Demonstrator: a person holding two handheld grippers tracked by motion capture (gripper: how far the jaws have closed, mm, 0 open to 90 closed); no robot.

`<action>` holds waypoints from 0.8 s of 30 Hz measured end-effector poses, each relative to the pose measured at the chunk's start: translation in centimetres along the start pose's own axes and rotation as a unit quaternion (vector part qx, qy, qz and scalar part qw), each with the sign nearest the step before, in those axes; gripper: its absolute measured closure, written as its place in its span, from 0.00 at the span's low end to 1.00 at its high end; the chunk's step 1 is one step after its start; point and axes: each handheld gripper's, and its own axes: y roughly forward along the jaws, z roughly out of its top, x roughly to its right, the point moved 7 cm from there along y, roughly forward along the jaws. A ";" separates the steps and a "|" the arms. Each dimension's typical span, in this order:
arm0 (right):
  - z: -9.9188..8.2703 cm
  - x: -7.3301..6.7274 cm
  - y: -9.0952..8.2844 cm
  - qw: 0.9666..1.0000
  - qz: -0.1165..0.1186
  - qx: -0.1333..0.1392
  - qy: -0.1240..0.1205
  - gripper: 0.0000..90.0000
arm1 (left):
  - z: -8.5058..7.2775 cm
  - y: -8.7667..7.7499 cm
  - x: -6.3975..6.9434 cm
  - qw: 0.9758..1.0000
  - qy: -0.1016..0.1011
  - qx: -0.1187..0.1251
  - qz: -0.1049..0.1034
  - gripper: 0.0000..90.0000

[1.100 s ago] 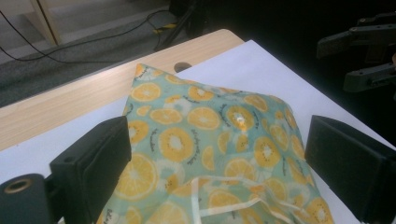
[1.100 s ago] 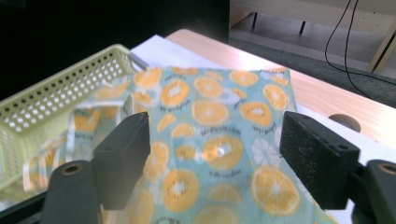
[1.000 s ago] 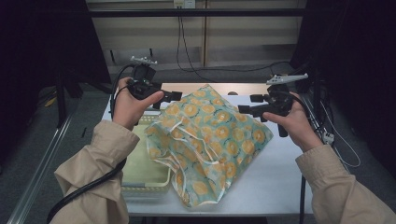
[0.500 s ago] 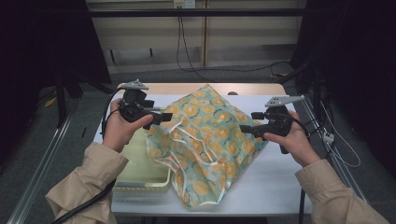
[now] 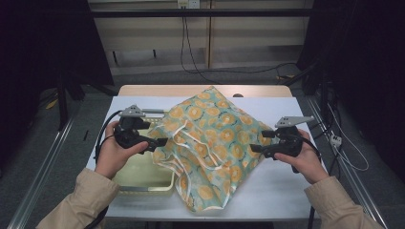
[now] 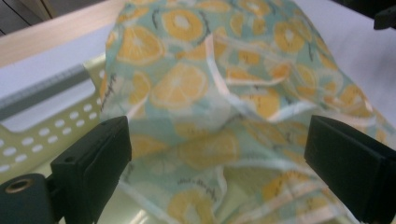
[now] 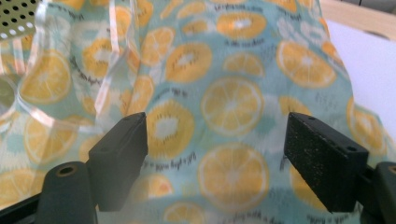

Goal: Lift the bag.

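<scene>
The cloth point(image 5: 210, 143) was a thin, pale teal fabric printed all over with orange and yellow citrus slices, and cream-coloured tape or straps ran across its folds. It lay crumpled on the white desk point(image 5: 282, 191), with its left part draped over the rim of a pale yellow-green basket point(image 5: 143, 174) whose wall showed rows of small holes in the left gripper view. Small dark script was printed between the fruit slices, clearest in the right gripper view, but it was too blurred to read. The left gripper point(image 5: 160, 142) hung at the left edge of the cloth above the basket, and in its own view its jaws stood wide apart, with the fabric lying beyond them and neither pad pressing on it. The right gripper point(image 5: 260, 141) was at the right edge of the cloth; its jaws were likewise wide, with the printed fabric seen between and behind them and no grip on it. A hand in a tan sleeve held each gripper.
</scene>
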 end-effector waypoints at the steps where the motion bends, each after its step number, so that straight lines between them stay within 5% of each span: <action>1: -0.4 0.0 -0.1 1.000 0.000 -0.002 0.001 0.24 | -0.4 0.0 0.1 1.000 -0.002 -0.001 -0.002 0.08; 24: -6.9 -0.1 -1.1 1.000 -0.018 -0.016 0.005 0.23 | -5.3 -0.3 0.7 1.000 -0.004 -0.015 0.009 0.09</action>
